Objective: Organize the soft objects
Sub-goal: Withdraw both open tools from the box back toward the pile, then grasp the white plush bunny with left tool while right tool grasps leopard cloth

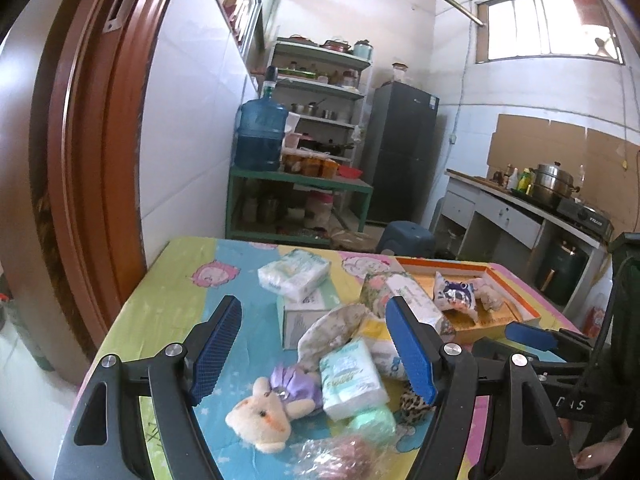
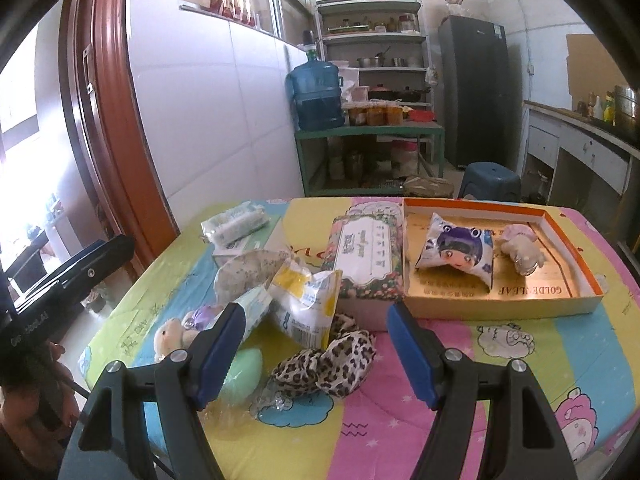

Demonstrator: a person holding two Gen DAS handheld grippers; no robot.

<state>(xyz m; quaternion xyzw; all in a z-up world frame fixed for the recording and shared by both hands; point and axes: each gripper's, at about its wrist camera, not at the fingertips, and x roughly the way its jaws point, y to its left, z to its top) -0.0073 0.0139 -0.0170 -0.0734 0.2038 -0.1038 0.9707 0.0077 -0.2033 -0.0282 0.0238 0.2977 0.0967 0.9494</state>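
An orange-rimmed box [image 2: 576,300] at the table's far right holds a small cartoon-face pillow [image 2: 456,252] and a pale plush toy [image 2: 520,246]. A pile lies on the table's left half: a cream bear in a purple dress [image 1: 268,404], tissue packs [image 1: 348,376], a leopard-print cloth [image 2: 324,368], a floral pouch [image 2: 248,268], a green soft item [image 2: 244,372]. My left gripper [image 1: 316,356] is open above the bear and tissue pack. My right gripper [image 2: 316,356] is open above the leopard cloth. Both are empty.
A floral tissue box [image 2: 368,264] lies beside the orange box. A white carton [image 1: 300,316] carries a tissue pack [image 1: 294,274]. The brown door frame [image 1: 92,160] stands left. A green shelf [image 2: 368,136], fridge, blue stool [image 2: 492,180] and counter lie beyond the table.
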